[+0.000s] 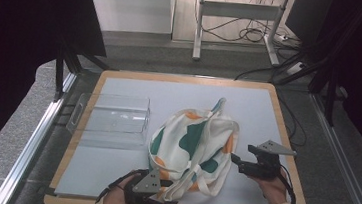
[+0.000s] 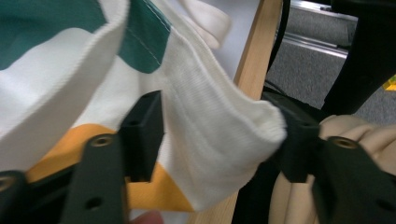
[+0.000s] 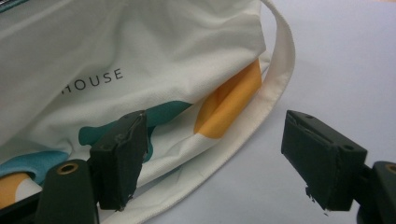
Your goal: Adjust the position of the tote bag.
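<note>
A white cloth tote bag [image 1: 192, 151] with green and orange patches lies crumpled on the grey-blue mat [image 1: 107, 170]. My left gripper [image 1: 169, 195] is at the bag's near corner by the table's front edge. In the left gripper view a loose fold of the bag [image 2: 210, 135] bulges between the half-closed jaws of the left gripper [image 2: 219, 135], which do not pinch it flat. My right gripper [image 1: 237, 163] points at the bag's right side. Its jaws stand wide apart in the right gripper view [image 3: 219, 154], with the bag's strap [image 3: 275, 79] curving between them, untouched.
A clear plastic box [image 1: 112, 118] stands on the mat to the left of the bag. The wooden table edge [image 2: 254, 60] runs close behind the left gripper. Beyond the table are a metal desk frame [image 1: 237, 17] and loose cables on the floor.
</note>
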The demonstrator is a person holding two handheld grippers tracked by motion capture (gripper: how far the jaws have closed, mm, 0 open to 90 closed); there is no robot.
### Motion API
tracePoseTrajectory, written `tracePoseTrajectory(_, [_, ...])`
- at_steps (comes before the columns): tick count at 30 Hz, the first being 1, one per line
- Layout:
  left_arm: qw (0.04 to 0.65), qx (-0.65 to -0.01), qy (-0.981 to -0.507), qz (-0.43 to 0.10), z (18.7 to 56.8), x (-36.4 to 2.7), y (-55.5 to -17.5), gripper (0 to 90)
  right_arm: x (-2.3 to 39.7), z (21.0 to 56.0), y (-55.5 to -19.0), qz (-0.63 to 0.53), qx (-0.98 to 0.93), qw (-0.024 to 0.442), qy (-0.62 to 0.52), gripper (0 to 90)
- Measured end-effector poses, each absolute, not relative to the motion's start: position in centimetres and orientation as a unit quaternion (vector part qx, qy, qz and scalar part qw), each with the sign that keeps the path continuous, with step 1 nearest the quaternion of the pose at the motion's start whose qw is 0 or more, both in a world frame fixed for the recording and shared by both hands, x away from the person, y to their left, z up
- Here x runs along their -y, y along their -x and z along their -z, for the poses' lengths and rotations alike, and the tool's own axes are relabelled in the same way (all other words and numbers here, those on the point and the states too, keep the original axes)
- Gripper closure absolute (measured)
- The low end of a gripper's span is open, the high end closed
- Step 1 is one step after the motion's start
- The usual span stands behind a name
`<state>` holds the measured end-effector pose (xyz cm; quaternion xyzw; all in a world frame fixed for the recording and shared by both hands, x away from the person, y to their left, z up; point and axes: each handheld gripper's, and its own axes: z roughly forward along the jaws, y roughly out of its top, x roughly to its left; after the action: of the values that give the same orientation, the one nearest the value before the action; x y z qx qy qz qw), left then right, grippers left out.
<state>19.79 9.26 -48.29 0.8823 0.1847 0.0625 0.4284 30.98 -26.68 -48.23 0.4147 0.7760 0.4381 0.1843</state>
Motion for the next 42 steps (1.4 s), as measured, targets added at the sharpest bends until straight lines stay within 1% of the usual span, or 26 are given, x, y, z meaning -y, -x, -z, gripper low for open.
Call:
tracePoseTrajectory(1, [0.43, -0.189, -0.88, -0.062, 48.2, -9.5, -19.9, 52.1, 26.7, 48.2, -31.0, -0.438, -0.776, 0.184, -0.415, 22.3])
tracePoseTrajectory(2, [0.435, -0.194, -0.877, -0.06, 48.1, -9.7, -20.0, 52.1, 26.7, 48.2, -31.0, -0.438, -0.776, 0.184, -0.415, 22.3])
tracePoseTrajectory(3, [0.437, -0.198, -0.875, -0.057, 48.0, -9.9, -20.2, 56.1, 26.7, 48.2, -31.0, -0.437, -0.776, 0.185, -0.415, 22.3])
tracePoseTrajectory(4, [0.438, -0.202, -0.874, -0.057, 48.0, -10.2, -20.3, 63.3, 26.7, 48.2, -31.0, -0.436, -0.777, 0.185, -0.415, 22.3])
tracePoseTrajectory(5, [0.439, -0.206, -0.873, -0.055, 48.0, -10.4, -20.4, 66.2, 26.7, 48.2, -31.0, -0.436, -0.777, 0.185, -0.415, 22.3])
tracePoseTrajectory(6, [0.44, -0.209, -0.872, -0.053, 48.0, -10.7, -20.6, 66.2, 26.7, 48.2, -31.0, -0.436, -0.777, 0.185, -0.415, 22.3])
tracePoseTrajectory(7, [0.442, -0.215, -0.869, -0.049, 48.0, -11.0, -20.8, 71.3, 26.7, 48.2, -31.0, -0.436, -0.777, 0.185, -0.415, 22.3])
tracePoseTrajectory(11, [0.449, -0.226, -0.864, -0.037, 48.2, -11.7, -21.3, 74.7, 26.8, 48.2, -31.0, -0.436, -0.777, 0.186, -0.415, 22.3])
tracePoseTrajectory(23, [0.456, -0.239, -0.857, -0.02, 48.5, -12.8, -22.0, 75.9, 27.1, 47.7, -31.2, -0.426, -0.779, 0.191, -0.419, 22.3])
tracePoseTrajectory(26, [0.456, -0.238, -0.857, -0.021, 48.6, -12.9, -22.0, 75.9, 27.1, 47.2, -31.4, -0.409, -0.782, 0.198, -0.426, 22.3])
tracePoseTrajectory(30, [0.457, -0.238, -0.857, -0.021, 48.7, -13.1, -21.9, 75.9, 27.5, 46.3, -31.9, -0.417, -0.774, 0.196, -0.434, 22.3])
tracePoseTrajectory(33, [0.457, -0.235, -0.858, -0.021, 48.7, -13.0, -22.0, 75.9, 27.6, 45.2, -32.7, -0.422, -0.769, 0.197, -0.439, 20.3])
tracePoseTrajectory(35, [0.457, -0.233, -0.858, -0.02, 48.6, -13.0, -22.0, 75.9, 27.3, 44.1, -33.8, -0.428, -0.767, 0.187, -0.44, 18.3])
tracePoseTrajectory(39, [0.459, -0.235, -0.857, -0.018, 48.7, -13.0, -22.1, 75.9, 26.4, 43.0, -35.0, -0.421, -0.773, 0.187, -0.436, 18.1])
tracePoseTrajectory(42, [0.459, -0.236, -0.856, -0.017, 48.7, -13.1, -22.1, 75.9, 25.7, 42.3, -36.2, -0.418, -0.777, 0.18, -0.436, 19.6])
